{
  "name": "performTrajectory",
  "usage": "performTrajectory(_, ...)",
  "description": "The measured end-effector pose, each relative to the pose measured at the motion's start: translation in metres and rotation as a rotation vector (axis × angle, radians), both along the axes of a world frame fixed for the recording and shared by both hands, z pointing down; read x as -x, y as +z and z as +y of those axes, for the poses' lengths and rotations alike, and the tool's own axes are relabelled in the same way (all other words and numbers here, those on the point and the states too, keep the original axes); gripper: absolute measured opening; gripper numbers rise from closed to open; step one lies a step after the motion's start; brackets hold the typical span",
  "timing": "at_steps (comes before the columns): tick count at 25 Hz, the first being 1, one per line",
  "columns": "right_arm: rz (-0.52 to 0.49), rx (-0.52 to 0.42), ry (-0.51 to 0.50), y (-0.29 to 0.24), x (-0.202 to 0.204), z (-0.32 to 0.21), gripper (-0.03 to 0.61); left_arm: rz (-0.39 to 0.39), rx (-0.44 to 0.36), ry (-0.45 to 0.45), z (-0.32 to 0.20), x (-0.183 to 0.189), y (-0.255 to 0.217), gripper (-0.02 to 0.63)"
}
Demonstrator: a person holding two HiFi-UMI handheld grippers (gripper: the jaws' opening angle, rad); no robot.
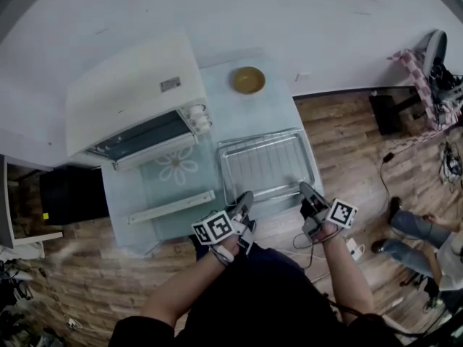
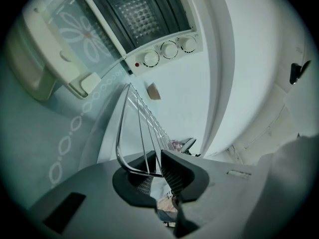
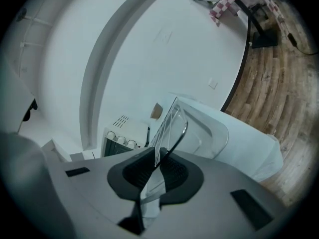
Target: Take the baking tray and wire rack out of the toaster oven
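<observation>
Clamping wire rack [image 1: 264, 166], near edge, left tongs [image 1: 244, 202], right tongs [image 1: 307, 192]

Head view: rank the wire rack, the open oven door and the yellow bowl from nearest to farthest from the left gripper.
1. wire rack, clamped in the left gripper, right of the door.
2. oven door, open, to the gripper's left.
3. yellow bowl, farthest back, beyond the rack.

Pale table [image 1: 255, 114] with toaster oven [image 1: 134, 92], bowl [image 1: 248, 79], baking tray [image 1: 260, 139]
</observation>
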State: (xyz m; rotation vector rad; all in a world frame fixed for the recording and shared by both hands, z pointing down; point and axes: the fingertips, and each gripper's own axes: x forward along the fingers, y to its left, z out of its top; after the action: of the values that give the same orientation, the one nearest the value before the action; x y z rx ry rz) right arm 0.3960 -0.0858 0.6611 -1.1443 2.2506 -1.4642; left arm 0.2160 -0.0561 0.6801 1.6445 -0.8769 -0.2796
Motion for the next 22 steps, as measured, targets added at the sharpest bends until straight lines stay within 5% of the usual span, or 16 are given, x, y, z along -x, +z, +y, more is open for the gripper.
performTrajectory(4, 0.024, 0.061, -0.004, 0.012, -0.001, 0.001, 0.044, 0.012, 0.105, 0.012, 0.009, -0.002, 0.011, 0.034)
performTrajectory(8, 0.032, 0.365, 0.137, 0.044, -0.013, 0.027, 0.041, 0.020, 0.175, 0.022, 0.023, 0.004, 0.012, 0.040)
performTrajectory(13, 0.020, 0.392, 0.146, 0.046, -0.009, 0.030, 0.037, 0.030, 0.228, 0.048, 0.037, 0.008, 0.018, 0.061)
performTrajectory(22, 0.004, 0.429, 0.174, 0.045, -0.006, 0.020, 0.058, -0.141, 0.256, 0.227, 0.051, 0.015, 0.019, 0.167)
